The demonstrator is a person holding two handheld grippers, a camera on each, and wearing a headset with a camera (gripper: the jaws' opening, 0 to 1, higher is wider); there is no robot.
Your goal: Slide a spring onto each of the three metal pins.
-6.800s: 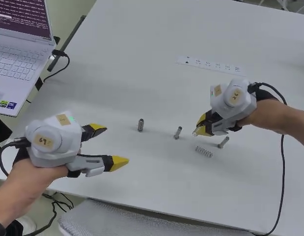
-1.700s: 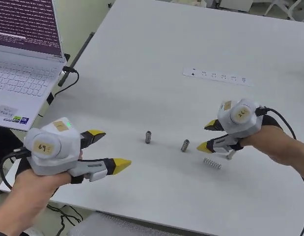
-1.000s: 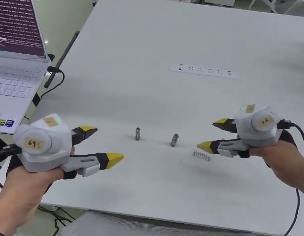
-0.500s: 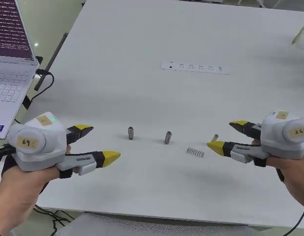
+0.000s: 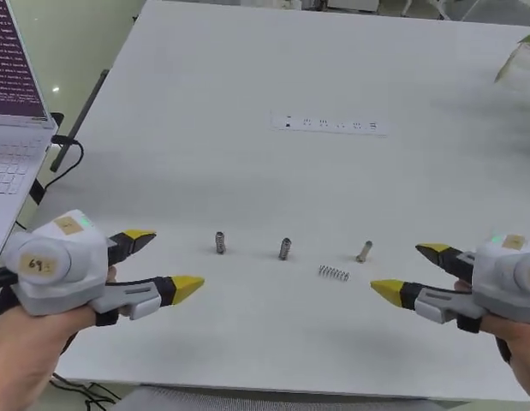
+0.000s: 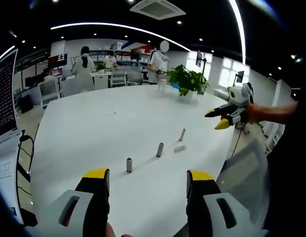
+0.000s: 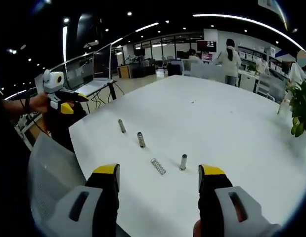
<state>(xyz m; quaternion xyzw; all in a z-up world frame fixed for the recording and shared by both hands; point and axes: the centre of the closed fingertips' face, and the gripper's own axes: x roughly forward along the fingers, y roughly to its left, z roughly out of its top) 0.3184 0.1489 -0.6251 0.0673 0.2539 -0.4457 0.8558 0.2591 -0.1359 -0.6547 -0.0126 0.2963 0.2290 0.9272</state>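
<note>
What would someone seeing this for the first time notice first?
The open, yellow-tipped left gripper and right gripper flank three small pins on the white table. The left pin and middle pin wear springs; the right pin is bare, with a loose spring lying near it.

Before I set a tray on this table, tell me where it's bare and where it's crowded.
Widest bare stretch: between the power strip and the row of pins. Bare too beyond the strip, and along the near edge between the left gripper and right gripper. Crowded: the pins with the loose spring beside them.
</note>
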